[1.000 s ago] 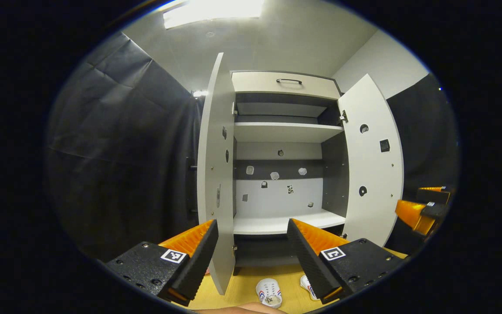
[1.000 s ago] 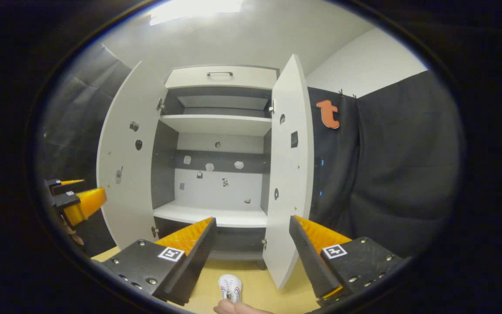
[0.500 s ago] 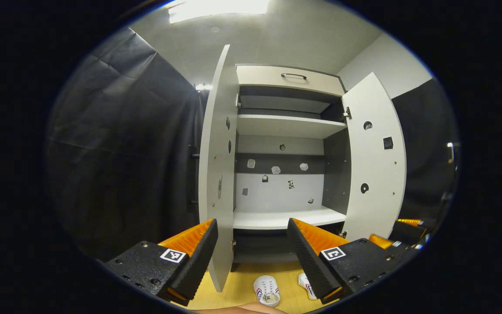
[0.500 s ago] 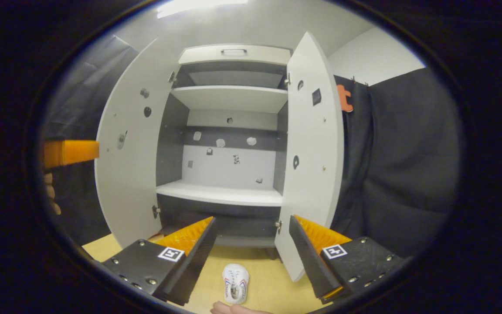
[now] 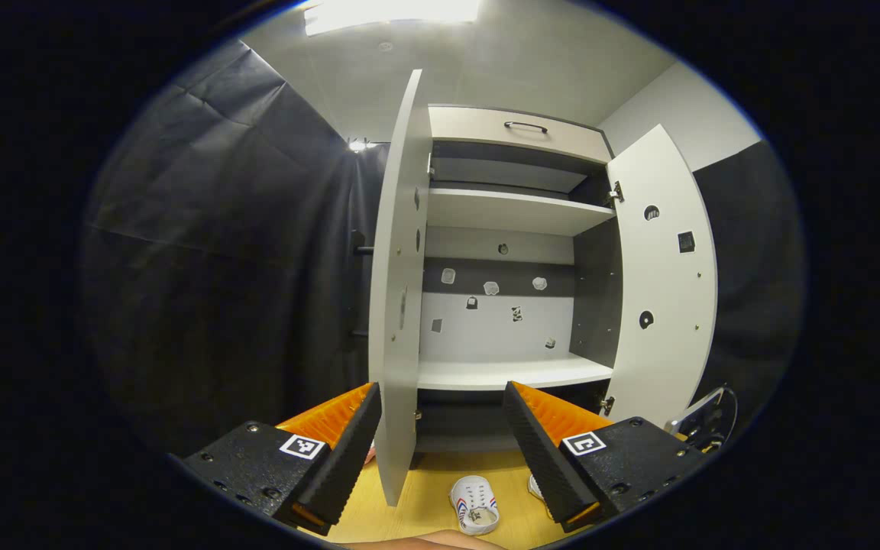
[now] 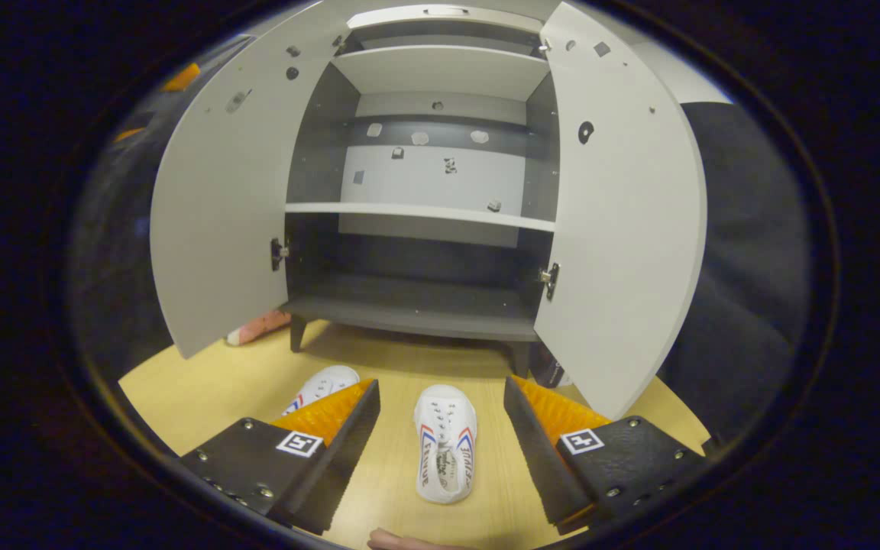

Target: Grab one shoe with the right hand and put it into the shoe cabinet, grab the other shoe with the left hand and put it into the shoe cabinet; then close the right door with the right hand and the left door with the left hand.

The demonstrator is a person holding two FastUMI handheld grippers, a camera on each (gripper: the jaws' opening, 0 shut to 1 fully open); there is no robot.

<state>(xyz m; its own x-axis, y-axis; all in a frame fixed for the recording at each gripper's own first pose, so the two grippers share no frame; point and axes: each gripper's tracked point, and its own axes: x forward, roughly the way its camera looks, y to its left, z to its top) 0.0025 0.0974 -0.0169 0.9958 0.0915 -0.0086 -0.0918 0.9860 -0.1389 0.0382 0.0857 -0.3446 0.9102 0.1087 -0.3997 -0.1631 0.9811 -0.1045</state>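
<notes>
Right gripper view: right gripper (image 6: 440,451) spread wide, gripping nothing, hanging over one white shoe (image 6: 445,442) that lies on the wooden floor (image 6: 180,386) between the fingers, untouched. Second shoe (image 6: 319,383) just left, partly behind the left finger. Shoe cabinet (image 6: 425,214) ahead, both doors swung open, bottom shelf bare. Left gripper view: left gripper (image 5: 440,447) likewise spread and empty, facing the cabinet's left door (image 5: 398,305) edge-on, both shoes low on the floor.
</notes>
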